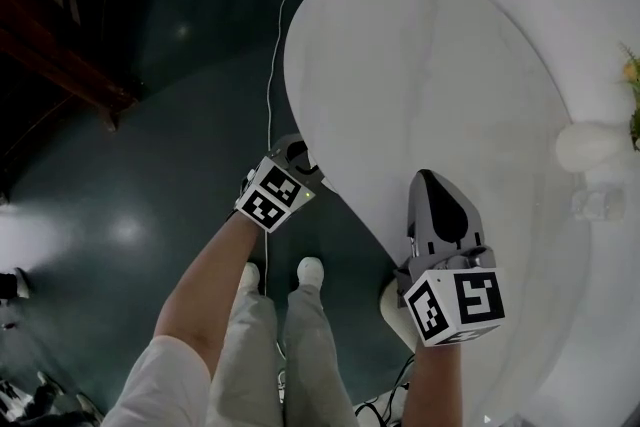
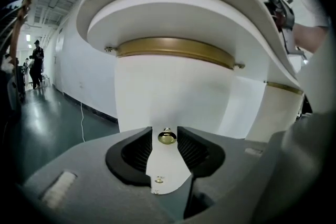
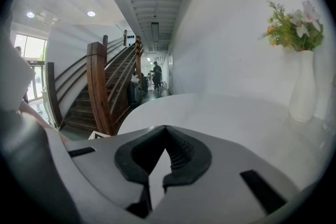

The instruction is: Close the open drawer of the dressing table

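- the right gripper (image 3: pixel 166 127) is held close in front of the person, above the tabletop (image 1: pixel 430 95). its jaws meet at the tips with nothing between them, so it seems to take no part here.
- the left gripper (image 2: pixel 165 131) sits lower, at the table's near edge and under its rim. its jaws stand apart, and the brass knob (image 2: pixel 167 137) shows in the gap at their tips, with no contact that can be made out.
- the drawer front (image 2: pixel 168 94) lies just behind the knob, under the gold band (image 2: pixel 176 49) beneath the tabletop. how far out the drawer stands cannot be told.
- the step in hand looks like lining up on the front, with the push not yet made. the next move calls for a straight press along the jaws' own line, into the table and square to the curved face, so the drawer does not skew.
- the front faces the left gripper and the person, with the knob's stem pointing out at them. the visible panel is taller than wide, its long axis upright.
- farthest off, a white vase (image 1: pixel 590 145) stands on the table's far side.
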`<state>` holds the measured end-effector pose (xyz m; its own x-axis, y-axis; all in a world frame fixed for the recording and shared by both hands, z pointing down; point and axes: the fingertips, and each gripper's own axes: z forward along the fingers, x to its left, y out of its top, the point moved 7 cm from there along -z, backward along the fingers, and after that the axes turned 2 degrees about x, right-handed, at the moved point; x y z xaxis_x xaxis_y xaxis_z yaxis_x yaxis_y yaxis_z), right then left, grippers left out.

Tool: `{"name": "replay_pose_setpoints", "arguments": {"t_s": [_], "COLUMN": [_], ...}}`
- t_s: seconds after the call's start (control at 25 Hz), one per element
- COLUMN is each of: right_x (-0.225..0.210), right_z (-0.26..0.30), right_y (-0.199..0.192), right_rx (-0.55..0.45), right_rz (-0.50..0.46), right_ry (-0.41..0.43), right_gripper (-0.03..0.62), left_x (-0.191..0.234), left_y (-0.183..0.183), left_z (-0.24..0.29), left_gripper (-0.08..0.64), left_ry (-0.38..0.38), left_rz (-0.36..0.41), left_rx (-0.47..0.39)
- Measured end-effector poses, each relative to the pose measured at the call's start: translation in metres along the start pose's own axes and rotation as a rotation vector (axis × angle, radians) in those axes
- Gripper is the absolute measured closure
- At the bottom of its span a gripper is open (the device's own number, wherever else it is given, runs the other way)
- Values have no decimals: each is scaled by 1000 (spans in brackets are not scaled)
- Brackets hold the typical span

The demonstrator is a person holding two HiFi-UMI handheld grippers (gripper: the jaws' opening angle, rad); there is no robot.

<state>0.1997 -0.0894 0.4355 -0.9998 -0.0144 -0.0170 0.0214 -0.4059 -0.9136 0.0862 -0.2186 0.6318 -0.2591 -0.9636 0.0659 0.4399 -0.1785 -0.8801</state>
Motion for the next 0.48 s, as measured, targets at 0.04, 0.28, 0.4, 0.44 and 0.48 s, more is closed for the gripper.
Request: {"name": "replay_pose_setpoints", "arguments": {"t_s": [0.04,0.28,0.4,0.44,0.48], "right_x": [-1,-4,-4,-3,-3], "right_z": [0,0,0,1,1], "right_y": [-2,-2,-3,-4,-5], "right_rx": [3,-3,12,15,15], "right_rz": [-2,7,10,11,12], "right_ry": [0,-19,-38,-41,-43], "right_gripper": [592,592,592,592,592], "left_x": [0,-1,-3,-3,-3], "left_y": [0,8,10,11,11], "left_z": [-3,-27,-42,-47,-53], "left_gripper": [408,411,414,416,416], "left_ry": [5,20,25,28,31], "left_rz": [-6,-5,-12,-15,-18], "left_rx": [-5,-10,-5,-2,1]}}
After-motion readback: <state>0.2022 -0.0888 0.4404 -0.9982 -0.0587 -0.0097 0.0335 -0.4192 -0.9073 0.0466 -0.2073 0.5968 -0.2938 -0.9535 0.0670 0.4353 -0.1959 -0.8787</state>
